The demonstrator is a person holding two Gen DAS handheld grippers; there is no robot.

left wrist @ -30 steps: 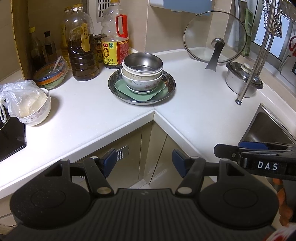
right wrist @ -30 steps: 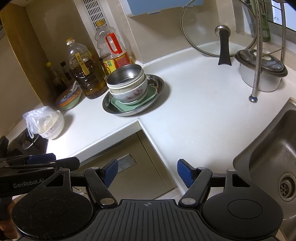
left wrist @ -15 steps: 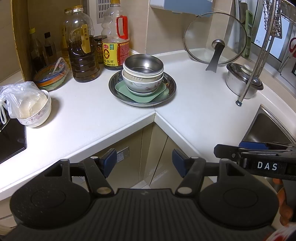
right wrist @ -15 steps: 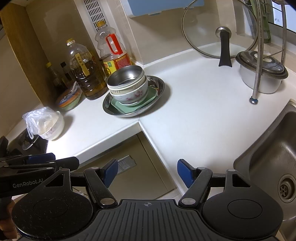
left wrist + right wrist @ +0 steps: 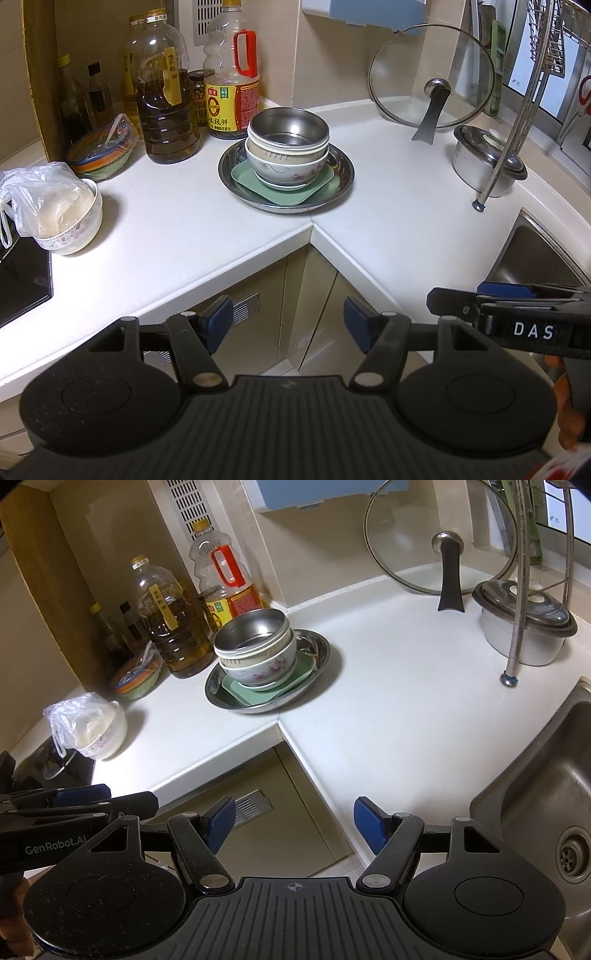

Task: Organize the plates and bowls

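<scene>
A round steel plate (image 5: 343,173) (image 5: 321,653) sits at the counter's inner corner. On it lies a green square plate (image 5: 288,190) (image 5: 295,683), then a flowered ceramic bowl (image 5: 288,168) (image 5: 262,668), a cream bowl, and a steel bowl (image 5: 290,129) (image 5: 255,629) on top. My left gripper (image 5: 288,325) is open and empty, held off the counter's front edge. My right gripper (image 5: 295,821) is open and empty, also short of the counter edge. Each gripper shows at the side of the other's view.
Oil and sauce bottles (image 5: 166,103) stand behind the stack. A bowl with a plastic bag (image 5: 66,218) and a covered bowl (image 5: 101,155) sit left. A glass lid (image 5: 432,77), lidded pot (image 5: 484,162), rack leg (image 5: 480,205) and sink (image 5: 546,794) are right. A black hob (image 5: 22,288) is at far left.
Both views have crept slightly nearer to the stack. Nothing on the counter has moved, and both grippers stay open.
</scene>
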